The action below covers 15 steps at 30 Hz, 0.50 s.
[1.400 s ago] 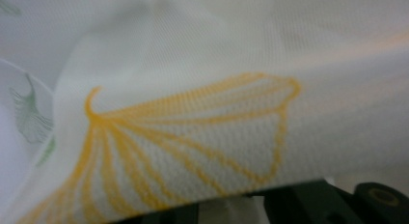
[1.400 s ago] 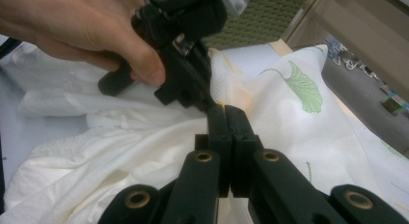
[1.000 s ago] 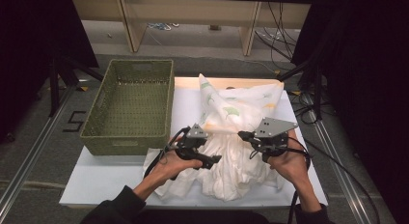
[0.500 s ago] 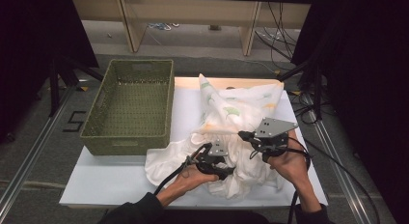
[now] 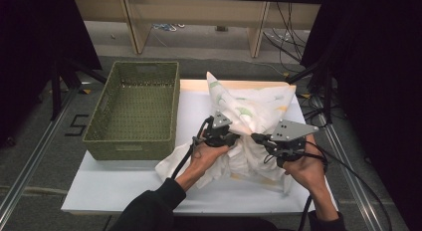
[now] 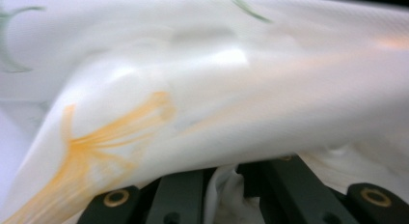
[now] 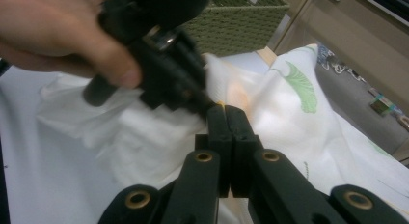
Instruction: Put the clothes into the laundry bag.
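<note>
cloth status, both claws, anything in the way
Left claw just closed on cloth; fold between jaws. Right claw shut on cloth. Cloth bunched on board, beside basket. Nothing in the way.

I see both forearms entering from the near edge in the high view, converging toward the middle. My left hand [image 5: 206, 154] carries the left gripper [image 5: 233, 138], pointing right toward the other; its jaws have just been closing and, in the left gripper view, stand nearly together with white fabric pinched between them. My right hand [image 5: 303, 166] carries the right gripper [image 5: 258, 138], pointing left. In the right gripper view its jaws meet flat, pressed fully together. The two gripper tips stand just beside each other.
</note>
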Available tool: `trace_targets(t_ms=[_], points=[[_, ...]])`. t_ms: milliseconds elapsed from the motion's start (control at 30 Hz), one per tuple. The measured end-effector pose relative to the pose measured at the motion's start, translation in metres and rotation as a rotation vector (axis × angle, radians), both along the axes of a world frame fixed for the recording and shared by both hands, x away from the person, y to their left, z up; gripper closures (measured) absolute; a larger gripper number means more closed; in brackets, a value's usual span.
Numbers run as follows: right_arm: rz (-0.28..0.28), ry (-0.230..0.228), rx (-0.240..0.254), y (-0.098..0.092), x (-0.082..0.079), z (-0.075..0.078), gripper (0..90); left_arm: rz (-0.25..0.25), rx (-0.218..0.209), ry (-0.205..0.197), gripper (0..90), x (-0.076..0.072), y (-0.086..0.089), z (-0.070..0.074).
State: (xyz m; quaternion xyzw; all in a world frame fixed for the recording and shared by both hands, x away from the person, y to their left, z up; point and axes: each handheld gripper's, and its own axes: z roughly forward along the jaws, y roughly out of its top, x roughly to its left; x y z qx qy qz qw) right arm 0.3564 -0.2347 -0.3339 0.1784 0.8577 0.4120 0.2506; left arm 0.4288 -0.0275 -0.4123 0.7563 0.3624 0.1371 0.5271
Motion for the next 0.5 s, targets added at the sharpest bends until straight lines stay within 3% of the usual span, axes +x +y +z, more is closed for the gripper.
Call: trace_targets(t_ms=[133,200,300,433,500], points=[[-0.003,0.025,-0.006,0.002,0.003,-0.006,90.0,0.070,0.038,0.064,79.2,0.020,-0.001,-0.026],[-0.001,0.037,-0.023,0.004,0.006,-0.013,90.0,0.064,0.018,0.094,74.6,0.022,0.002,-0.033],[0.003,0.052,-0.026,0.004,0.008,-0.016,90.0,0.025,0.011,0.119,60.2,0.014,0.010,-0.029],[-0.001,0.052,-0.026,0.002,0.009,-0.016,90.0,-0.030,0.079,0.099,36.4,-0.010,0.026,-0.016],[-0.002,0.049,-0.024,0.002,0.009,-0.016,90.0,-0.054,0.070,0.094,28.9,-0.020,0.034,-0.012]])
